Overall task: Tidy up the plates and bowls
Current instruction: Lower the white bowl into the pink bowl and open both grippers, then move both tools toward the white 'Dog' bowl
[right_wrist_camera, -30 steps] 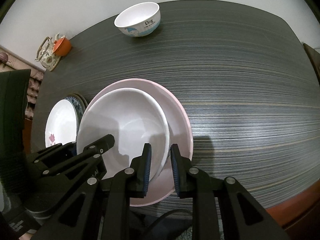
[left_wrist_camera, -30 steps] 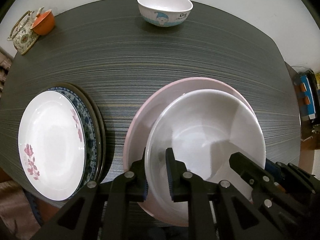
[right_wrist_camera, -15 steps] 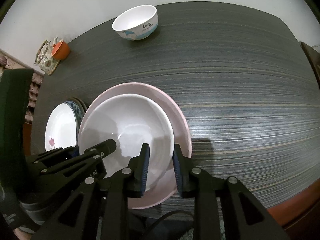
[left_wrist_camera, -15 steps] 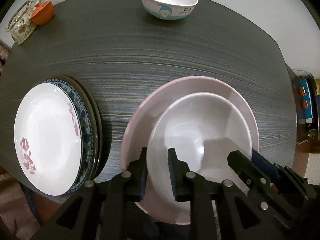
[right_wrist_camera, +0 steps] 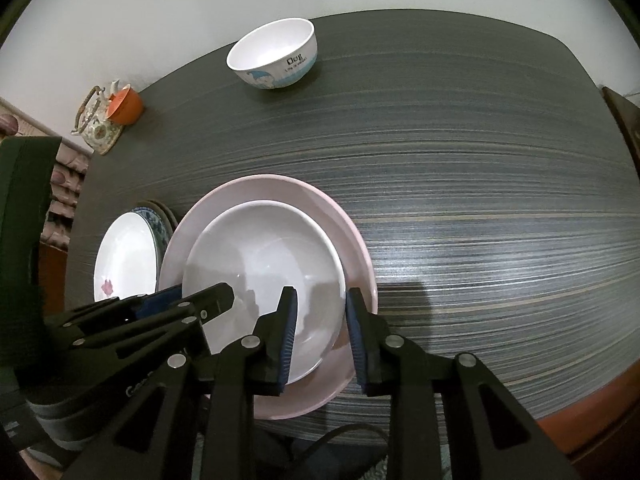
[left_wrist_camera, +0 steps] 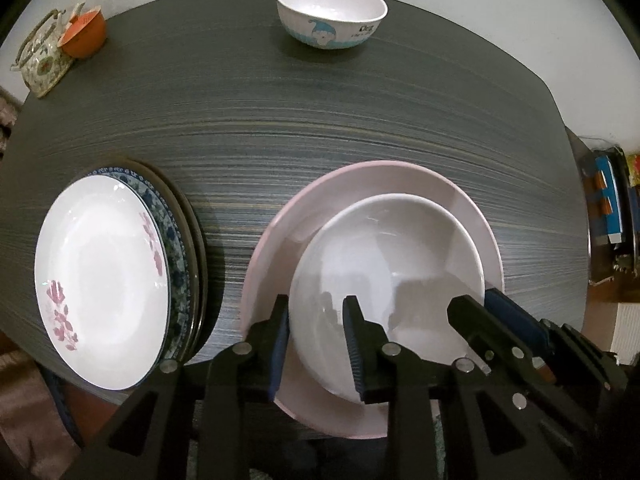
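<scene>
A big white bowl (left_wrist_camera: 392,264) (right_wrist_camera: 260,276) rests inside a wide pink plate (left_wrist_camera: 340,192) (right_wrist_camera: 320,204) near the table's front edge. My left gripper (left_wrist_camera: 316,340) straddles the bowl's left rim, jaws apart and clear of the wall. My right gripper (right_wrist_camera: 320,332) straddles the bowl's right rim, also open; it shows in the left wrist view (left_wrist_camera: 476,312). A small cartoon-printed bowl (left_wrist_camera: 330,14) (right_wrist_camera: 274,54) stands at the far edge. A stack of plates topped by a white pink-flowered plate (left_wrist_camera: 100,276) (right_wrist_camera: 124,260) lies at the left.
A floral teapot (left_wrist_camera: 40,60) (right_wrist_camera: 98,124) with an orange cup (left_wrist_camera: 86,34) (right_wrist_camera: 126,106) sits at the far left corner. The dark striped table (left_wrist_camera: 320,120) (right_wrist_camera: 480,200) spreads behind and to the right. Its front edge is close below the pink plate.
Both grippers lowered the white bowl into the pink plate and their jaws opened wider, letting go of its rim. The bowl now sits lower and level.
</scene>
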Available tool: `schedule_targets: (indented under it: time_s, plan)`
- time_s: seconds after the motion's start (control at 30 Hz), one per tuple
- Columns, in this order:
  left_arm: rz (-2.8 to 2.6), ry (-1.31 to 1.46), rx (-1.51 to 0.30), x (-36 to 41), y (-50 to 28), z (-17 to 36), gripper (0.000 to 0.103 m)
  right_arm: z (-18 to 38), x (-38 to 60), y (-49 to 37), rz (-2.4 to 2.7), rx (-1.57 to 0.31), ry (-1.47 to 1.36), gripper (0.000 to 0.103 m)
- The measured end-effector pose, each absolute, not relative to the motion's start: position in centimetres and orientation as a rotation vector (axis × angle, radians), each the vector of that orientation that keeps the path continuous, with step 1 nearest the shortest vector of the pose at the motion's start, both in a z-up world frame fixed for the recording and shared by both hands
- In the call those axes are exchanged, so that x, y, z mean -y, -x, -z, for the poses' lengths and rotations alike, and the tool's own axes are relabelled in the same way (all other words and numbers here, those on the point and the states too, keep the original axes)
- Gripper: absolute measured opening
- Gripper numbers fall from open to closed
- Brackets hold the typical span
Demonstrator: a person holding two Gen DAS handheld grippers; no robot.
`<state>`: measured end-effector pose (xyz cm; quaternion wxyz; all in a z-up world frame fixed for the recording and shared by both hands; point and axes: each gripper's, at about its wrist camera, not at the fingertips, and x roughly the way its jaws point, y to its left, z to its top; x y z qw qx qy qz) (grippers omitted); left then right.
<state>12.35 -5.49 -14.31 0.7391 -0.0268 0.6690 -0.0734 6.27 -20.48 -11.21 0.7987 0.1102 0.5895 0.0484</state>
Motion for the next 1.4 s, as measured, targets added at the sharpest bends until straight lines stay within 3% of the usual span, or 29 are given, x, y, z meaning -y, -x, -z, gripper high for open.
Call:
schedule_targets:
  time_s: [0.2, 0.77, 1.13, 1.33, 1.4]
  plan:
    - [0.161, 0.057, -1.441, 5.0, -12.1, 13.5, 0.035, 10.5, 20.3, -5.9, -0.099, -1.242, -0.224, 0.026]
    - [0.206, 0.069, -1.375, 3.9, -11.1, 11.5, 0.035, 8.6, 20.2, -5.8, -0.097, -1.183, -0.210, 0.031]
    - [0.207, 0.008, -1.168, 4.2, -11.0, 8.6, 0.035, 7.3, 20.2, -6.7, -0.119, -1.099, -0.186, 0.038]
    - [0.165, -0.001, -1.148, 3.2, -12.8, 8.6, 0.035, 6.9, 20.0, -7.8, -0.164, -1.069, -0.162, 0.039]
    - [0.157, 0.007, -1.146, 2.7, -13.5, 8.8, 0.041, 6.9, 20.1, -8.5, -0.172, -1.062, -0.156, 0.039]
